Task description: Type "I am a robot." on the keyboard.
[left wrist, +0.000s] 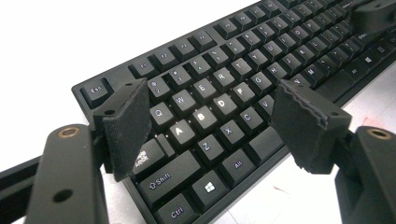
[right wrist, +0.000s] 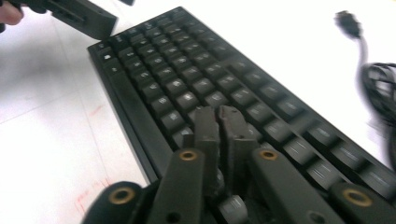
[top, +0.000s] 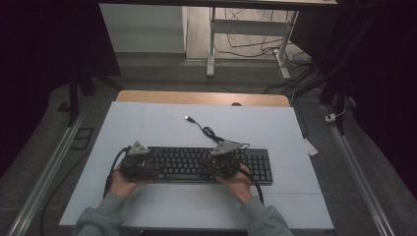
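Black keyboard lies flat on the white table, long axis running 9 to 3 o'clock, sitting toward the 6 o'clock edge so both forearms reach it without stretching. Its cable trails off from the back edge toward 12 o'clock and ends in a loose USB plug, unplugged and clear of the work zone. Left gripper sits over the 9 o'clock end, right gripper past the middle toward 3 o'clock, short of the numpad, so the split looks like a typing stance: one tool per half of the board. In the left gripper view the left gripper is released, jaws spread wide and straddling the home-row block around the A key, pads above the keycaps and touching nothing; judged as a standby hover, since a spread pair is too broad to hit a single key. In the right gripper view the right gripper is clenched, the two jaws pressed together with nothing between them, forming one narrow tip that points down at a key in the lower rows; whether the tip is actually in contact is not clear, frame is motion-blurred. The closed pose makes sense as a single-key poker. The person's hands hold both tools from the 6 o'clock side, wrists low, which keeps the jaws angled steeply onto the keys. Risk as judged: the tip is about as wide as a keycap, so a neighbouring key may go down too.
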`<state>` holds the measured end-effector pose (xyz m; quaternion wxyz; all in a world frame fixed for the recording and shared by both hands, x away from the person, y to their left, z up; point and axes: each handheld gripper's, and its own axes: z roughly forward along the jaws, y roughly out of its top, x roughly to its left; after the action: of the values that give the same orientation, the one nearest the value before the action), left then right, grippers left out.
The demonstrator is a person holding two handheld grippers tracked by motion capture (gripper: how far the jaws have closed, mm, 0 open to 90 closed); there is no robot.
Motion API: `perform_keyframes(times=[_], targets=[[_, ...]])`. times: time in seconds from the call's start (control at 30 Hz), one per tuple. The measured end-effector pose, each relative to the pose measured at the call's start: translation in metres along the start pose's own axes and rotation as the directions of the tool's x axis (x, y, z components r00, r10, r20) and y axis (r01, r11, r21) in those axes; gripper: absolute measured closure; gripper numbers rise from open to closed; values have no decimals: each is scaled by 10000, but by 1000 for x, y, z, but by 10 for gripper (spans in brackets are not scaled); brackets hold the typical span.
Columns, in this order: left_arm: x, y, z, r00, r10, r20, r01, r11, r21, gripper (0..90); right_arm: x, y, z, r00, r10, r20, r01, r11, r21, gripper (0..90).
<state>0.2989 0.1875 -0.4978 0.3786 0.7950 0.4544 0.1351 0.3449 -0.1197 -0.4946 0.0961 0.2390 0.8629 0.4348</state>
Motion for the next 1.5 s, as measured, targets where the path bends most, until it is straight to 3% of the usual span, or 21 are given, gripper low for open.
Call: perform_keyframes(times=[0.3,0.8,1.0,1.3,1.5], targets=[[1,0,0,10000,-5,-13,5,10000,-47,283,-16,-17,-27,9975,315,627,-294,9990,-340,650],[4,0,-2,9999,-55,159,58,9998,-188,316,-29,-47,-65,9922,413,1178,-336,9972,-672,535],[3,0,-2,9990,30,444,-18,9997,-257,410,-30,-49,-69,9920,441,1184,-357,9968,-721,530],[-9,1,2,9964,595,599,-579,9980,-270,657,-28,-48,-67,9932,307,1127,-225,9970,-736,521],[-18,3,4,9899,950,1052,-944,9955,-108,840,-28,-48,-65,9934,314,1100,-239,9973,-687,514]])
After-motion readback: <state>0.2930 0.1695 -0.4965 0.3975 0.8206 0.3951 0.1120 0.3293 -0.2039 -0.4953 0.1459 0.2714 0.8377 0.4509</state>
